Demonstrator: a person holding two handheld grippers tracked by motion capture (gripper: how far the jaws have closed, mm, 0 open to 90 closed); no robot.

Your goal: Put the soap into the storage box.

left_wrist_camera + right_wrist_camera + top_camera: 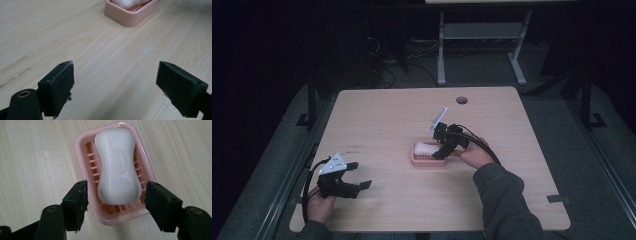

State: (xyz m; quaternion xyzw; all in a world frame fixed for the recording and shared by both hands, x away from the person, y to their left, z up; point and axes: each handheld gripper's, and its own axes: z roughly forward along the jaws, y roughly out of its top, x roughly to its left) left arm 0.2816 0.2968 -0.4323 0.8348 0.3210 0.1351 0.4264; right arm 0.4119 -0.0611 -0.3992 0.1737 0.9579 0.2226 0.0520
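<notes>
right gripper [116,195] jaws wide astride soap [117,165] in pink dish [82,150], not gripped yet; left gripper [115,85] wide, idle over desk [100,50]

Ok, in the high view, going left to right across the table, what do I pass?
left gripper held open over bare wood → pink soap dish with the white soap bar in it → right gripper at the dish's right end → the hand holding it.
</notes>
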